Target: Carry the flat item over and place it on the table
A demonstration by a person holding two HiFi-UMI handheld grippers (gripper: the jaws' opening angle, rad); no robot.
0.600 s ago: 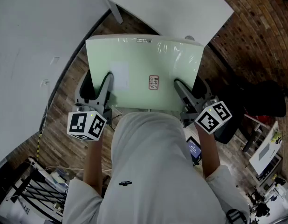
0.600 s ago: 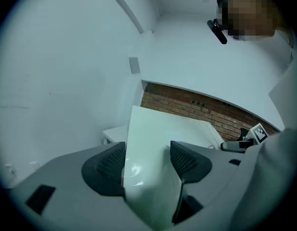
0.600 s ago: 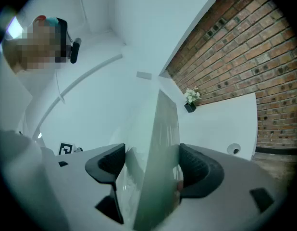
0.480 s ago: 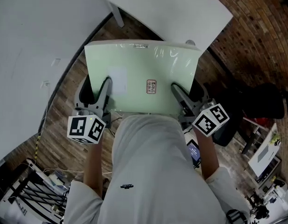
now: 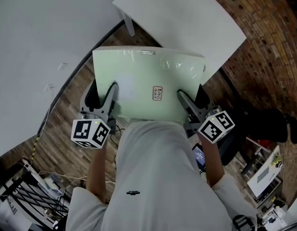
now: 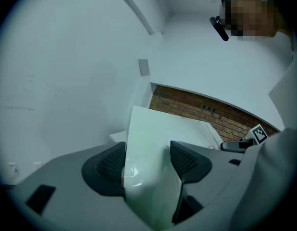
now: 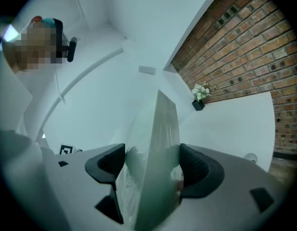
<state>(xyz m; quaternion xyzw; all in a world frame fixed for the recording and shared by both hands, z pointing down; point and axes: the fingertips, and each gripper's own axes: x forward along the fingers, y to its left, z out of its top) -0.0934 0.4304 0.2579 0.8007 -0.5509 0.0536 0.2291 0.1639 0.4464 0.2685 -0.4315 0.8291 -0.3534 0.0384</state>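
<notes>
A person carries a pale green panel (image 5: 148,85) level in front of the chest, toward a white table (image 5: 187,13).

The panel, wrapped in clear film and bearing a small red label (image 5: 157,93), hangs in the air above a wooden floor (image 5: 67,114). Seen from the head, its far edge reaches the table's near corner. The left gripper (image 5: 110,94) and the right gripper (image 5: 184,100) each clamp the near edge, one jaw above and one below. The jaws stand wide because the panel is thick. The two grips sit well apart, likely to keep so broad a sheet from tipping or twisting. Holding the near edge leaves the far edge free, probably so it can reach the table first.
</notes>
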